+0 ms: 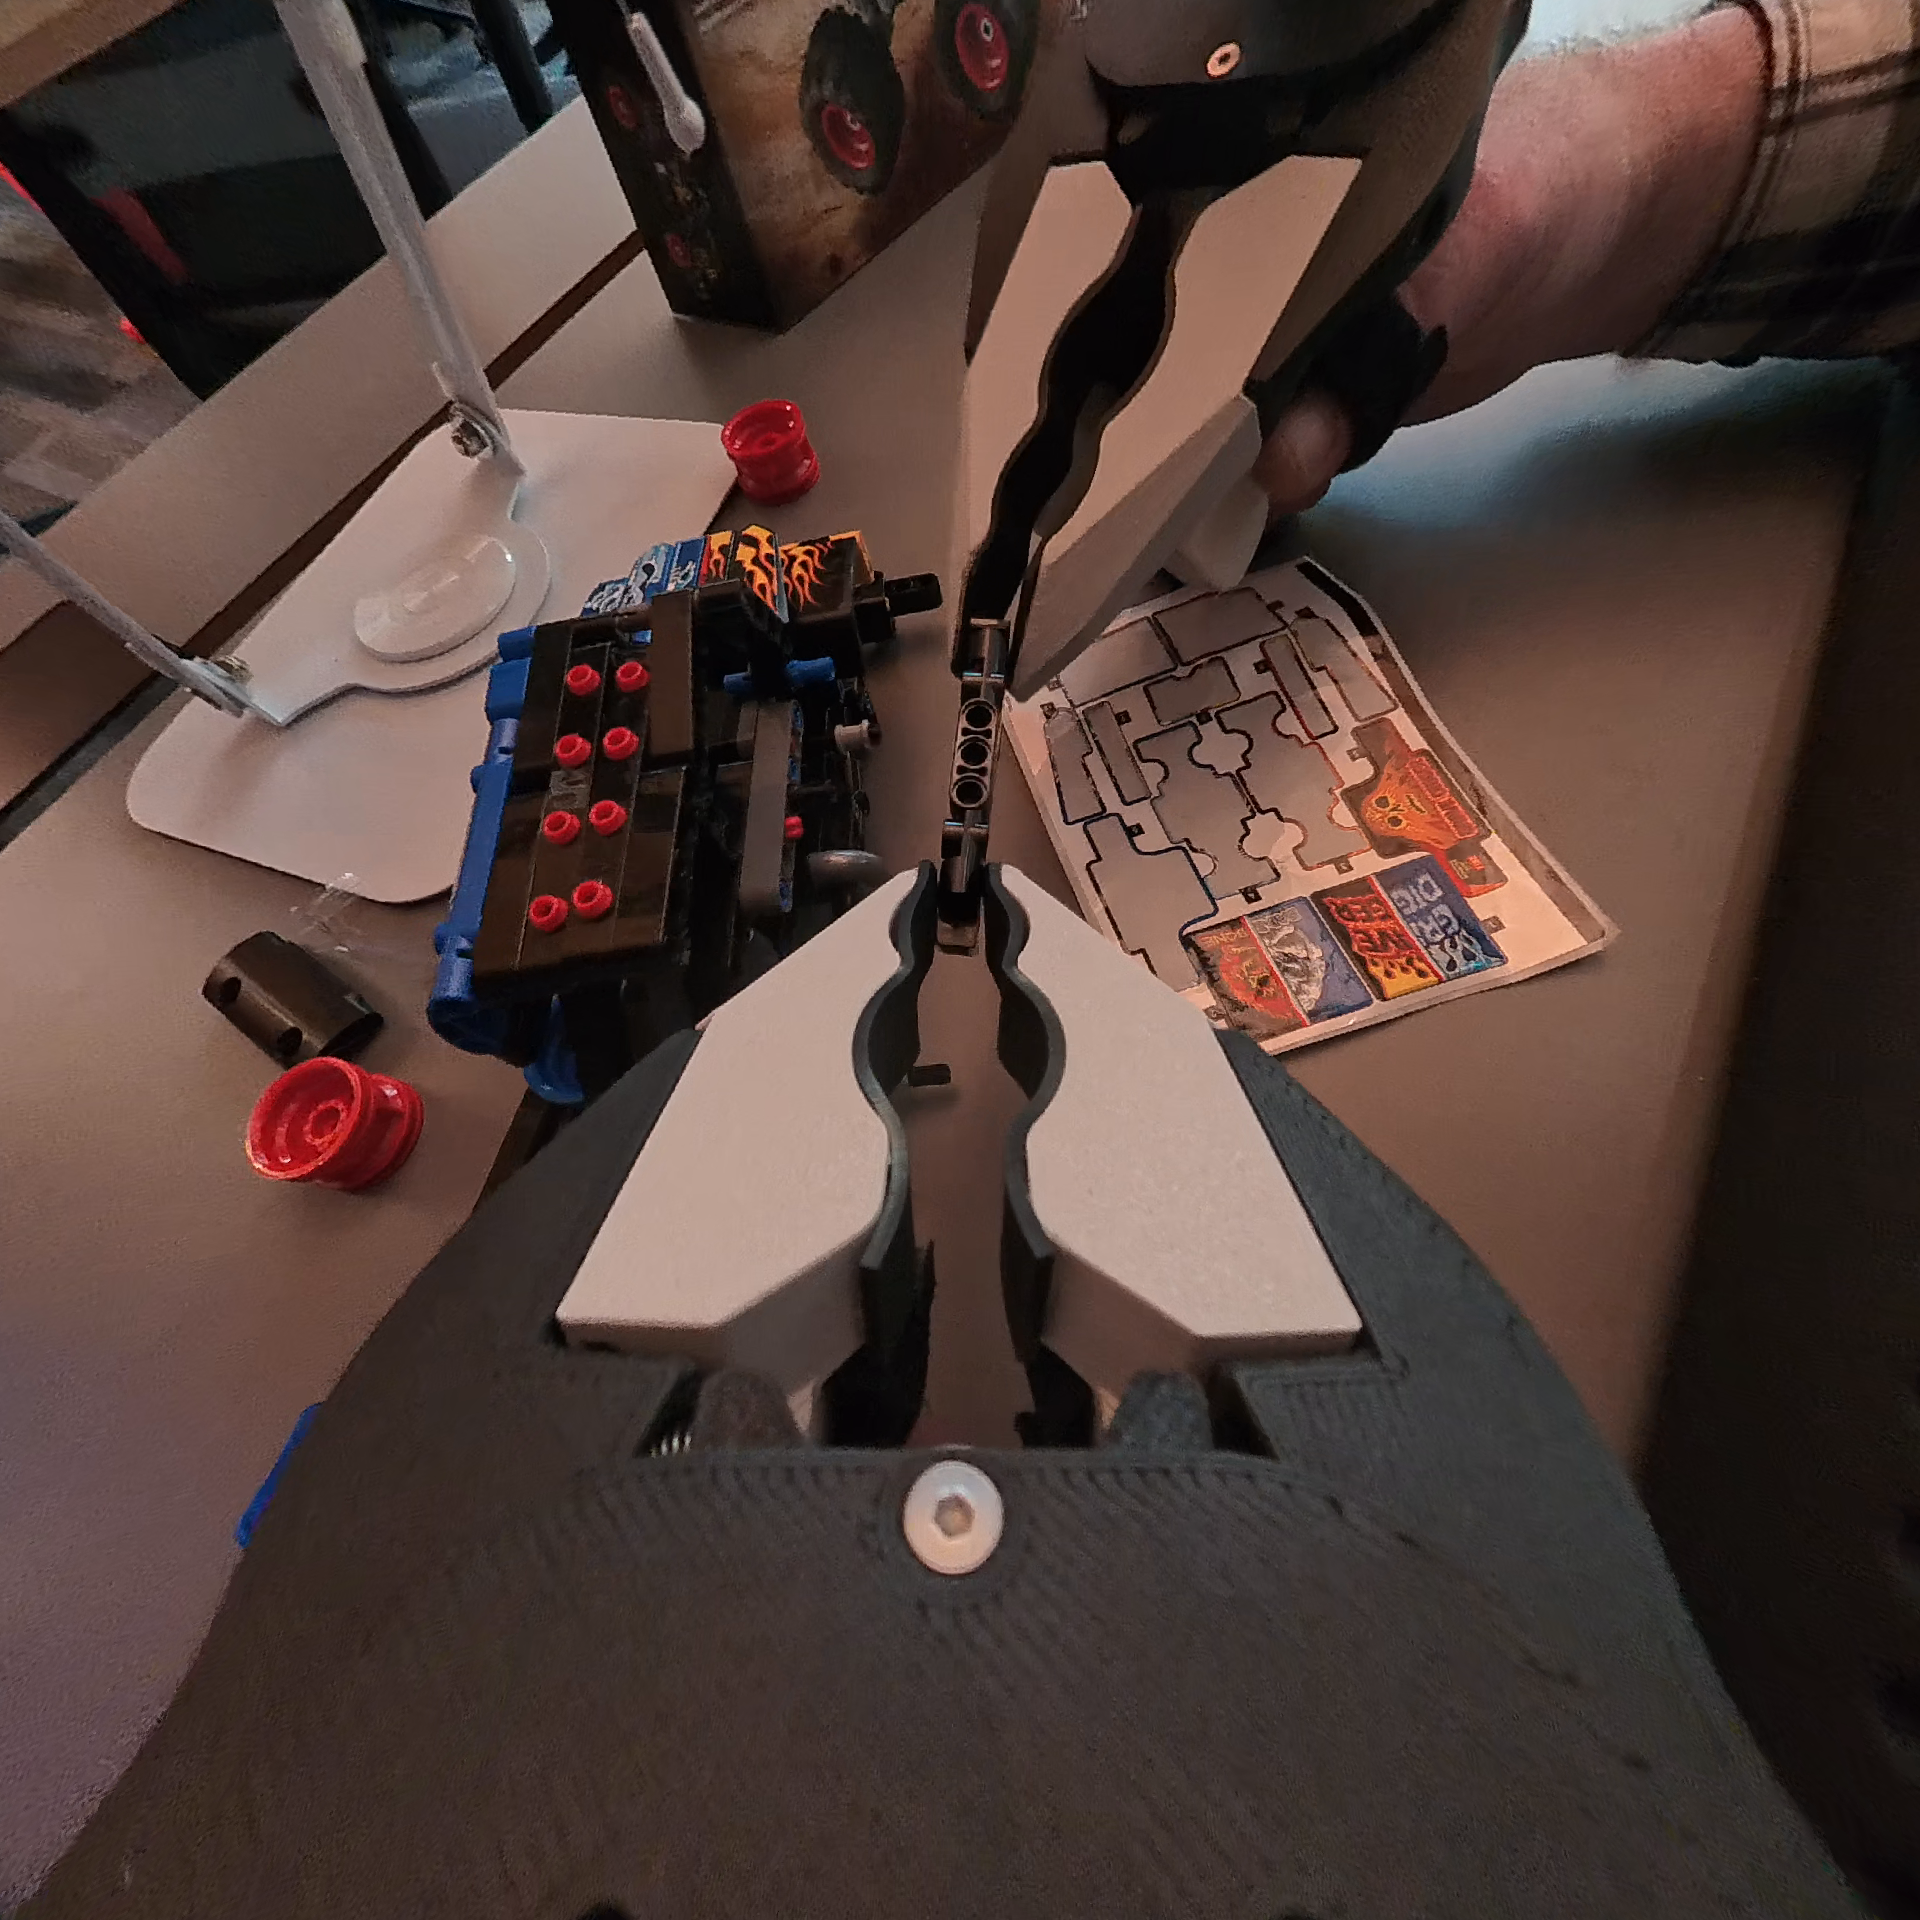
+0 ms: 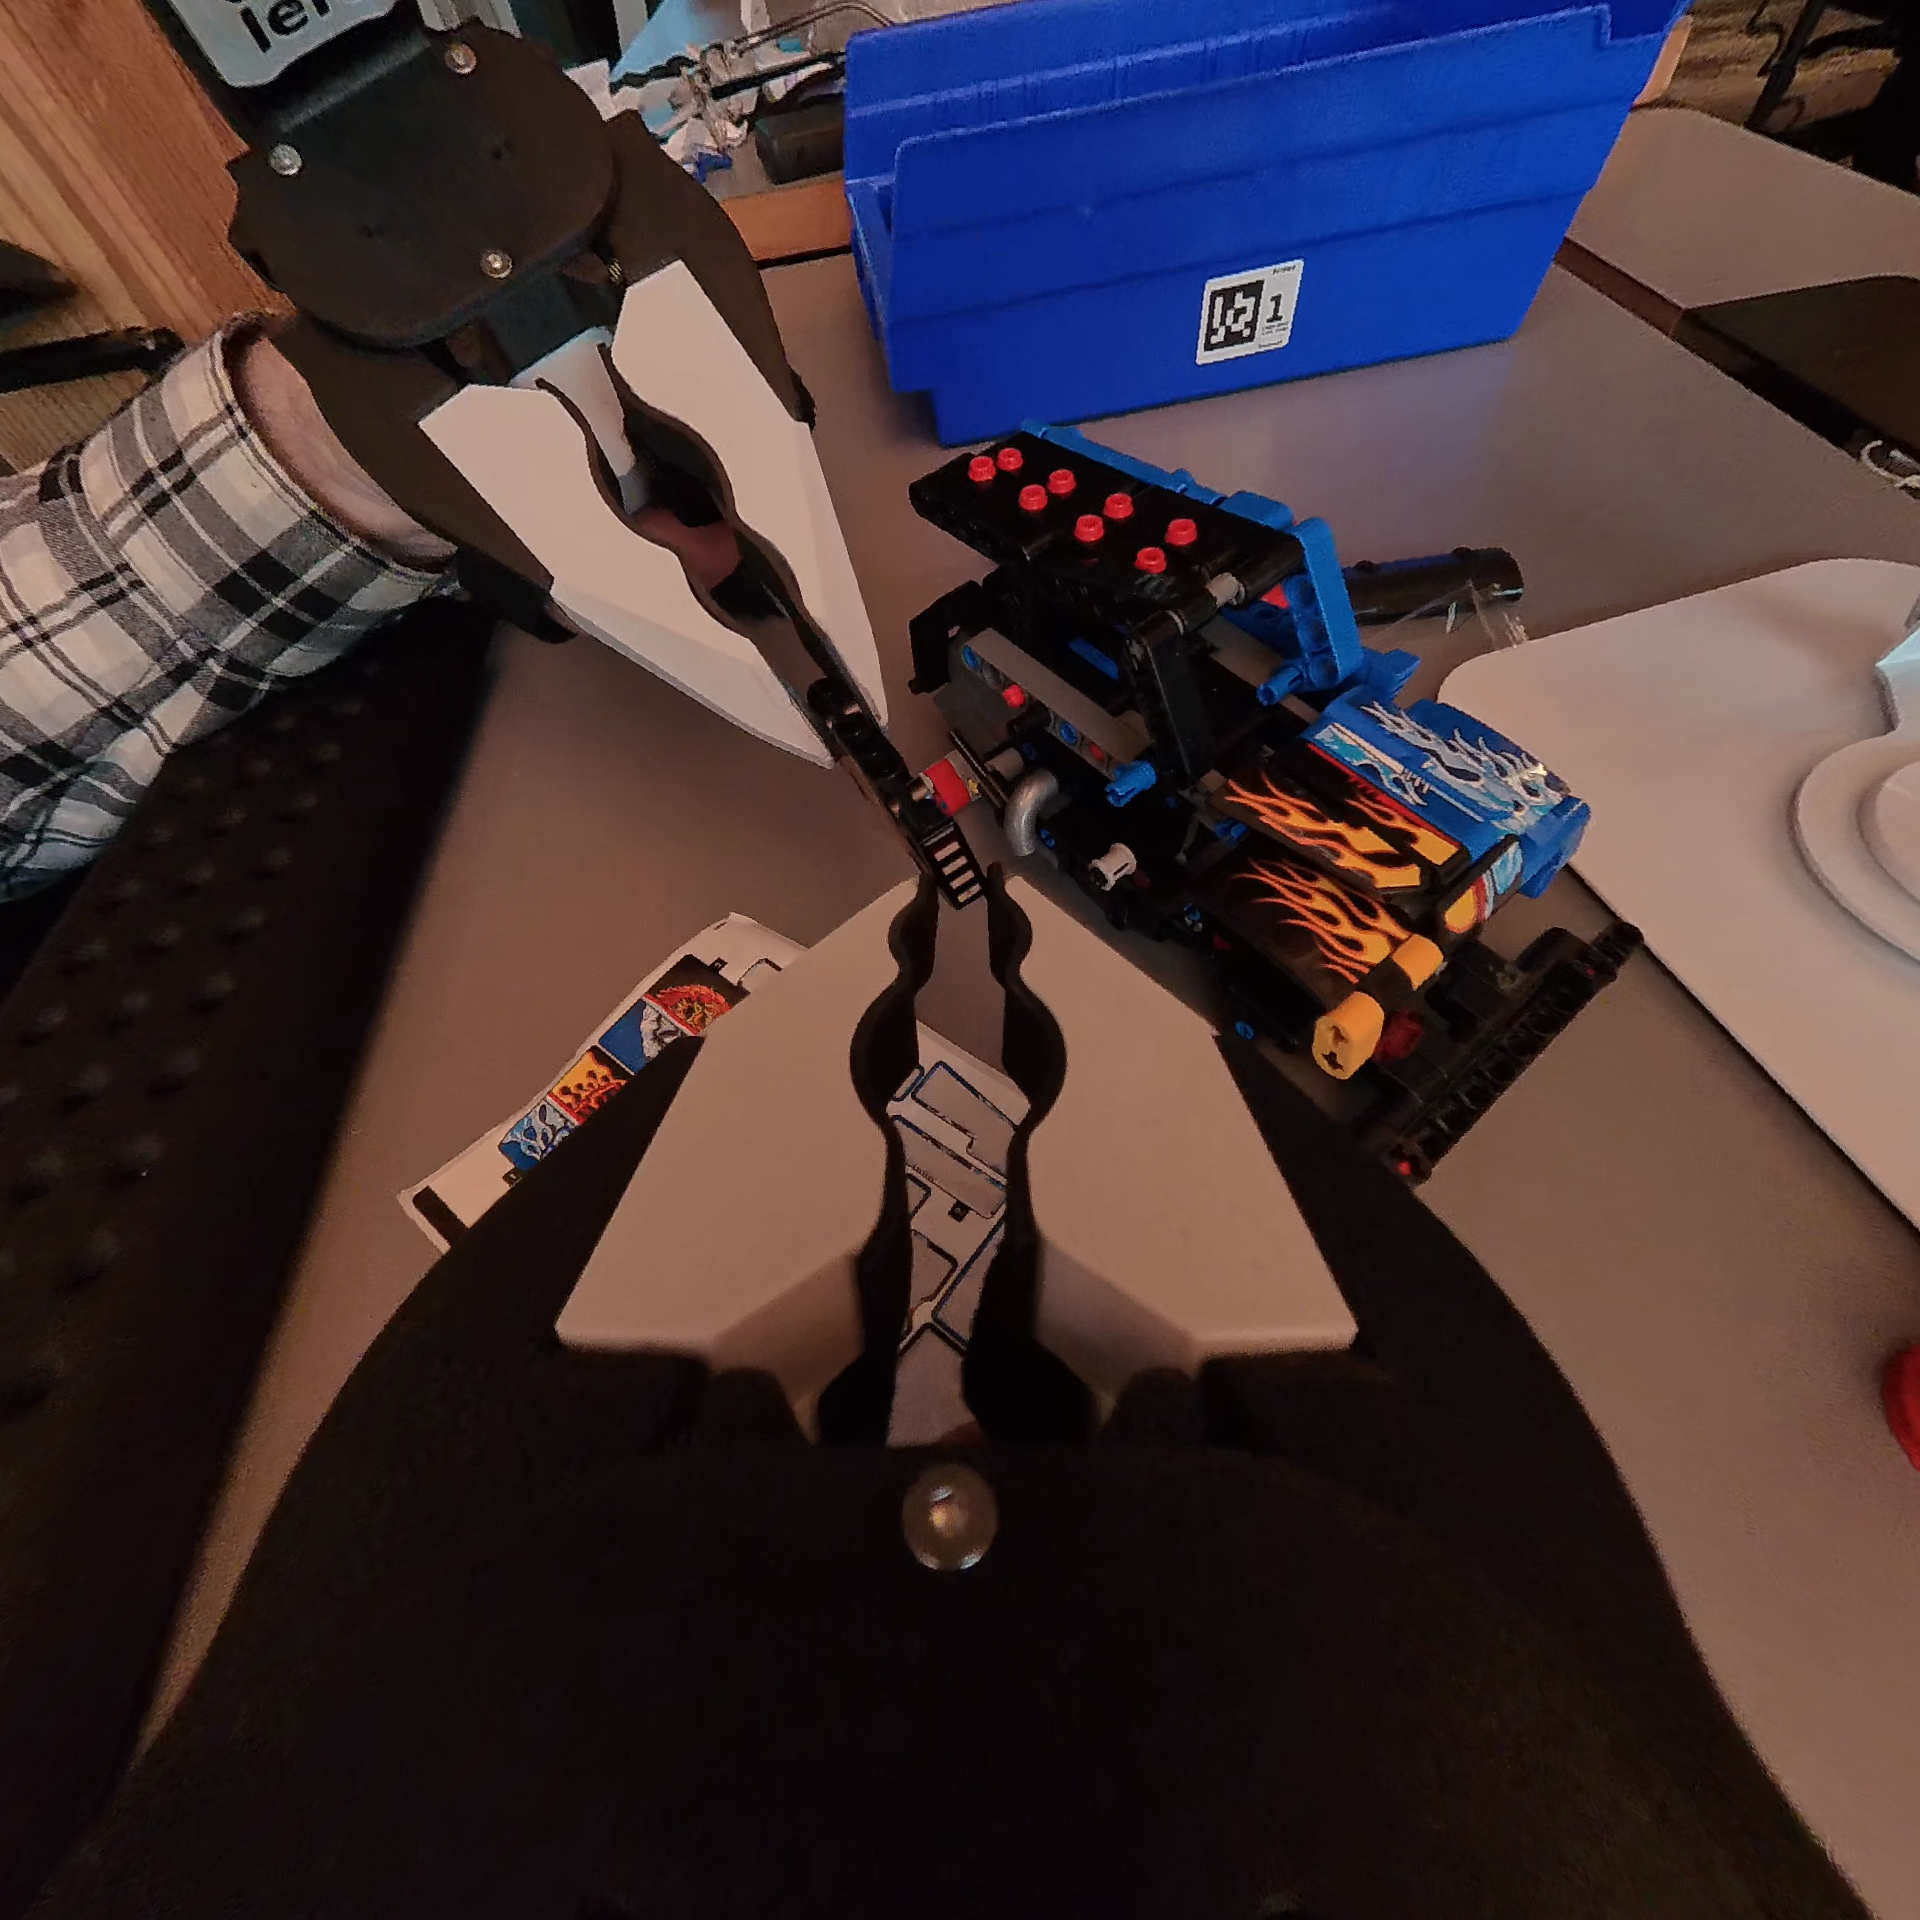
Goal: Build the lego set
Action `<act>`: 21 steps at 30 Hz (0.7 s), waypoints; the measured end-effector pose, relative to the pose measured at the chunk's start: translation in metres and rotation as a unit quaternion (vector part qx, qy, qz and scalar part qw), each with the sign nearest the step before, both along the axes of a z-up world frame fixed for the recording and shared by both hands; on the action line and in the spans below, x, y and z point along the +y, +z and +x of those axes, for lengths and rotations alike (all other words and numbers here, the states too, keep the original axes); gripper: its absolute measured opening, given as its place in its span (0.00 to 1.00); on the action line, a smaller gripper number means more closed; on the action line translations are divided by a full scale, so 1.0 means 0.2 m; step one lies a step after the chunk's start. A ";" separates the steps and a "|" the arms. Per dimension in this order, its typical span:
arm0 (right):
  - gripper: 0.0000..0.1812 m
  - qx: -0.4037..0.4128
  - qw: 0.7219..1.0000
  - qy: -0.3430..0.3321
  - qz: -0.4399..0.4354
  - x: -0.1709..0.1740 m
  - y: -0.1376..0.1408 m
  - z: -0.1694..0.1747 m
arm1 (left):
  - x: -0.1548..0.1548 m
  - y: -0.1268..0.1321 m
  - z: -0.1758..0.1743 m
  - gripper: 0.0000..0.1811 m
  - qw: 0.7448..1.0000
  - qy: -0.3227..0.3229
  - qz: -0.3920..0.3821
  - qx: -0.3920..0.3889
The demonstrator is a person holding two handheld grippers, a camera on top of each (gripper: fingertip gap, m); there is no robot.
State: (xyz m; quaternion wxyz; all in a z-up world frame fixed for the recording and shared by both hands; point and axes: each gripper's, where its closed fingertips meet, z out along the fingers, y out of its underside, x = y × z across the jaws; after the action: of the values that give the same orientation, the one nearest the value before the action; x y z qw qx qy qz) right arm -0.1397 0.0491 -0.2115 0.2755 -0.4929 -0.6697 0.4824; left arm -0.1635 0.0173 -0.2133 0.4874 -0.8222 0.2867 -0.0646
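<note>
Grey counter (image 1: 1558,1195), dim light. Your left gripper (image 1: 958,891) has its fingers closed on one end of a slim black holed lego beam (image 1: 971,764); your right gripper (image 2: 958,891) pinches the other end, fingers likewise nearly together (both hold it off the counter). Just beside the beam lies the blue-and-black lego truck body with flame stickers (image 2: 1247,727). Under the right gripper: a part-used sticker sheet (image 1: 1299,790). Near the truck, two loose red wheel hubs (image 1: 332,1122). Behind it, a blue plastic bin (image 2: 1247,208).
</note>
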 end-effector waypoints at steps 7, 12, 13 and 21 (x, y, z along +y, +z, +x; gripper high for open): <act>0.04 0.001 1.000 -0.013 -0.004 0.02 0.00 -0.01 | 0.02 0.00 -0.02 0.05 1.000 0.015 0.004 -0.003; 0.05 0.008 1.000 -0.020 -0.005 0.03 0.01 -0.02 | 0.02 0.00 0.00 0.04 1.000 0.008 0.007 0.004; 0.05 0.011 1.000 -0.021 -0.007 0.04 0.02 -0.02 | 0.02 0.00 0.00 0.04 1.000 0.006 0.008 0.004; 0.09 0.019 1.000 -0.017 -0.015 0.03 0.04 -0.02 | 0.01 0.01 0.02 0.04 1.000 -0.007 0.016 0.004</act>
State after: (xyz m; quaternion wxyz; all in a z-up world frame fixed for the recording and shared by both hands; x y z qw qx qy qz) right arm -0.1436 0.0557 -0.2040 0.2890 -0.4993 -0.6484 0.4967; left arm -0.1595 0.0196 -0.2111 0.4987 -0.8127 0.2953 -0.0595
